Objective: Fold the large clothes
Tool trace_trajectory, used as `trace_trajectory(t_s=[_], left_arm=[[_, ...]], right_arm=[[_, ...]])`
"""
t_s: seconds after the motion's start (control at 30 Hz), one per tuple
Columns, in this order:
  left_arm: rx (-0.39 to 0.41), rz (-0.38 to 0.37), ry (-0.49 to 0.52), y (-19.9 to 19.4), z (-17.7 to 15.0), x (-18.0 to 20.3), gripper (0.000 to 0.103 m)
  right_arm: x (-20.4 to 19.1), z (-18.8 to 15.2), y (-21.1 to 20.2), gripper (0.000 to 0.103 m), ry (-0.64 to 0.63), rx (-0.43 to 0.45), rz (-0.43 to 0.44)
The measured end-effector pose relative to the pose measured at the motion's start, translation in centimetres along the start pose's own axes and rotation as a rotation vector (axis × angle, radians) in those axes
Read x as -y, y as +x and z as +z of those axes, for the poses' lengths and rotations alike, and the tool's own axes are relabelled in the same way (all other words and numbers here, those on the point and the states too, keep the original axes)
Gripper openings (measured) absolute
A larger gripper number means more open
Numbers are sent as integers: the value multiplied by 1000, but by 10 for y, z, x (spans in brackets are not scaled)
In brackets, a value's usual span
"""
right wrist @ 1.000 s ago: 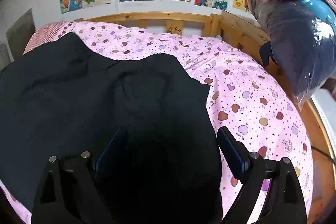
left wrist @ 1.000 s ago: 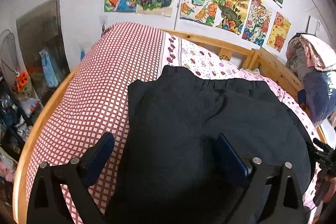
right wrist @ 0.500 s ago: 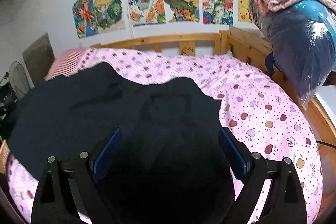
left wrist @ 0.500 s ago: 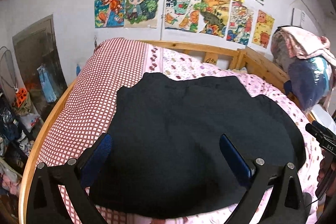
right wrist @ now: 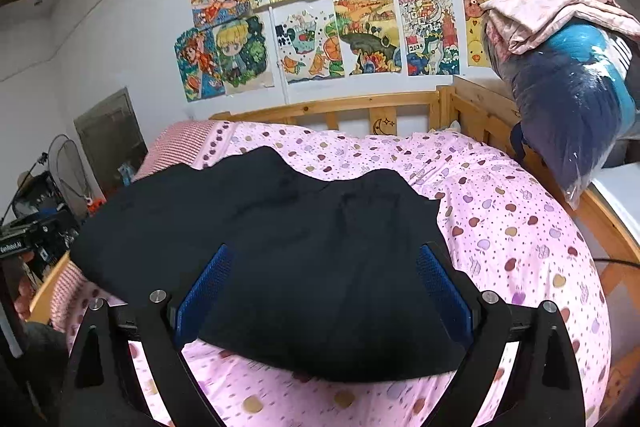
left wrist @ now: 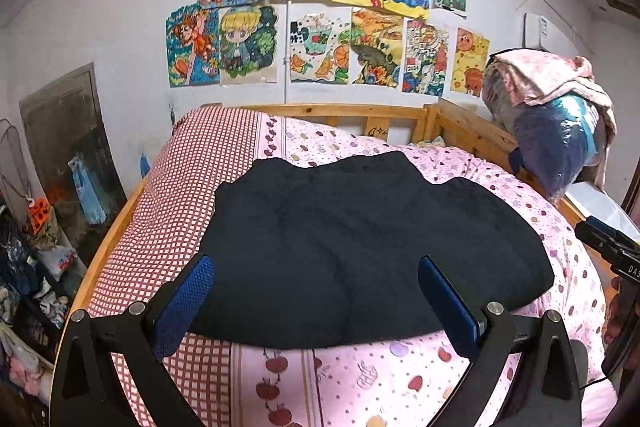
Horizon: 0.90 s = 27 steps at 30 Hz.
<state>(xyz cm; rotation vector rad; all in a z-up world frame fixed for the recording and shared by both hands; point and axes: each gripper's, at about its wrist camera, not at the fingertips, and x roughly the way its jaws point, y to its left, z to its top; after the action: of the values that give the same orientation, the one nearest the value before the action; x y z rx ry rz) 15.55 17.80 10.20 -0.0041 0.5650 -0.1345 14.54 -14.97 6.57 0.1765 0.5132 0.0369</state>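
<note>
- We see a black garment [left wrist: 360, 247] lying flat on a bed [left wrist: 360, 379], filling the middle of both views.
- Its long axis runs left to right across the frame, crosswise to the way our grippers point.
- Its far edge, toward the upper part of the frame, is wavy with two humps; its near edge is a smooth curve toward the bottom.
- In the left view its left part lies on a red checked cover [left wrist: 180, 195], and the rest on a pink sheet [left wrist: 560, 227] printed with apples.
- Our left gripper [left wrist: 316, 299] sits at the bottom of its view, jaws wide apart, holding nothing, above the garment's near edge.
- Our right gripper [right wrist: 324, 291] is likewise at the bottom of its view, jaws wide apart and empty, over the garment.
- A wooden headboard [right wrist: 340, 111] runs across the frame beyond the bed.
- Colourful drawings [left wrist: 320, 23] cover the wall at upper centre.
- A bagged bundle [right wrist: 568, 107] sits at the right edge.
</note>
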Motion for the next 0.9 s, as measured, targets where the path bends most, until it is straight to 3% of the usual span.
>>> trace_trajectory(t_s=[0.57, 0.9], left_arm=[[65, -5, 34, -60, -27, 10, 103], [74, 4, 25, -79, -49, 5, 103]], right_arm=[[-45, -25, -71, 94, -37, 113, 65], [-65, -45, -92, 95, -39, 121, 100]])
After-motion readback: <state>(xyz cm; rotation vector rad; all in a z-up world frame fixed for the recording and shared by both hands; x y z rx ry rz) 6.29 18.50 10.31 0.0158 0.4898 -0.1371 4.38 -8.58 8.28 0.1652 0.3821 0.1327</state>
